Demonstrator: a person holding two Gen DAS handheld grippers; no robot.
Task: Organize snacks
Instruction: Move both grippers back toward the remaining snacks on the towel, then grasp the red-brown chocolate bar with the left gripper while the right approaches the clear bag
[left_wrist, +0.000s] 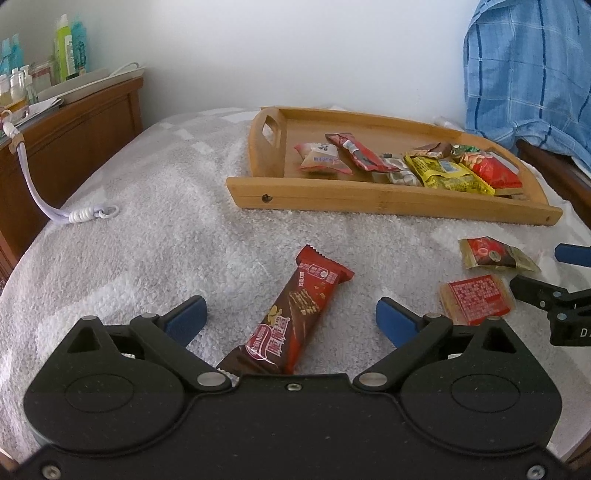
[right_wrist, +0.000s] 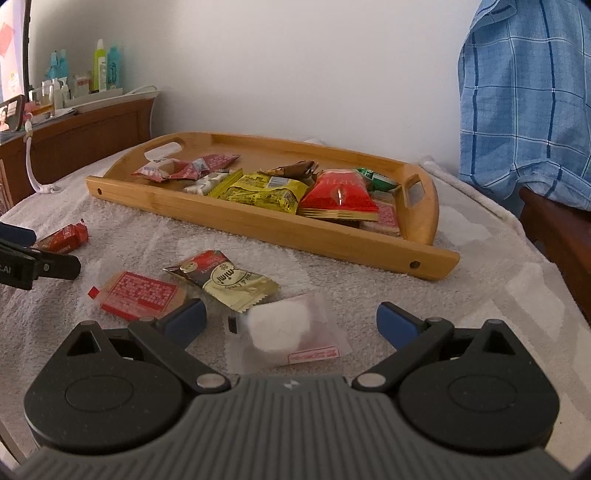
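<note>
- White towel (left_wrist: 155, 229) covers a bed; a wooden tray (left_wrist: 369, 201) of snacks sits at the far side.
- Left gripper (left_wrist: 291, 319) is wide open and empty, straddling a chocolate bar (left_wrist: 295, 317) whose long axis points away toward the tray.
- Right gripper (right_wrist: 291, 319) is also open and empty, with a clear-wrapped white cake (right_wrist: 284, 330) between its fingers.

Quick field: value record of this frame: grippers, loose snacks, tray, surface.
left gripper: open, straddling the brown-red wafer bar
right gripper: open, around the clear packet with a white snack
other loose snacks: red square packet, dark-and-cream packet
wooden tray: holds several snacks, yellow packet and red packet among them
surface: white towel
</note>
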